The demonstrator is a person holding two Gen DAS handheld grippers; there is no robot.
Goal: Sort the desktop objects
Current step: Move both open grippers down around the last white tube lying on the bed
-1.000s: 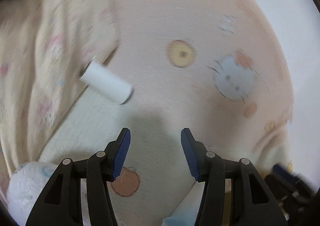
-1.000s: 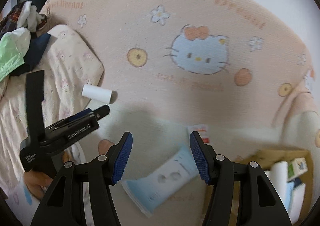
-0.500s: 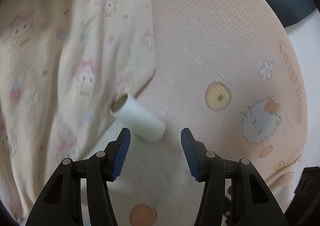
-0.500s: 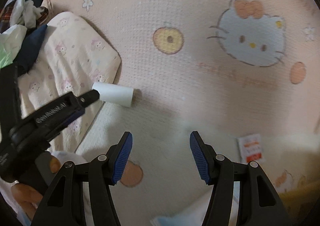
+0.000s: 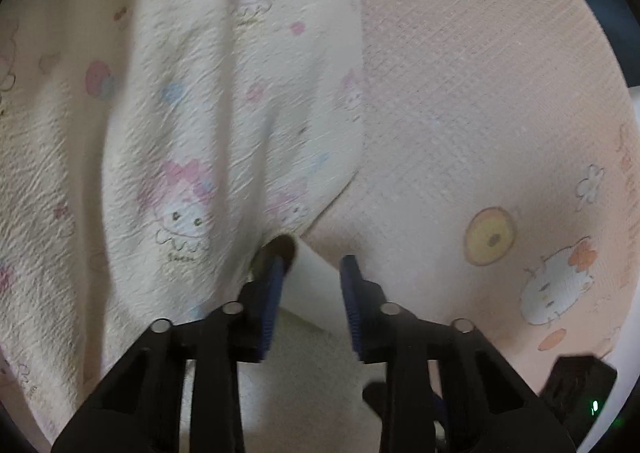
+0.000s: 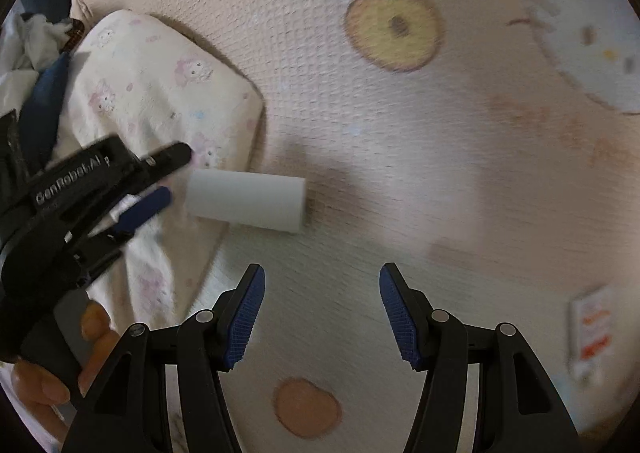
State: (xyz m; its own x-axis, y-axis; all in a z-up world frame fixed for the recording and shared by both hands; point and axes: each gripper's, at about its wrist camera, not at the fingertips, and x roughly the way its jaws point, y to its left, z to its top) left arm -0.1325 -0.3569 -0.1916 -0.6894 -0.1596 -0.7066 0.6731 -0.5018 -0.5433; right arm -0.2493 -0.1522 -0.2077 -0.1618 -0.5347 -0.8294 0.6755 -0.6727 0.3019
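A white paper roll (image 6: 248, 204) lies on its side on the peach Hello Kitty mat (image 6: 360, 113), against the edge of a cream pillow (image 6: 160, 101). In the left wrist view the roll (image 5: 310, 277) sits between my left gripper's (image 5: 310, 267) blue pads, its brown hollow end pointing away. The jaws are narrowed around it, with a gap still showing on the right side. In the right wrist view the left gripper (image 6: 168, 173) reaches the roll's left end. My right gripper (image 6: 320, 281) is open and empty, hovering just in front of the roll.
A small white and red sachet (image 6: 592, 333) lies on the mat at the right. Crumpled clothes (image 6: 36, 53) are piled beyond the pillow at the far left. The pillow (image 5: 200, 113) fills the left half of the left wrist view.
My left gripper has moved forward onto the roll and its jaws have narrowed around it. My right gripper has come closer to the roll, still open.
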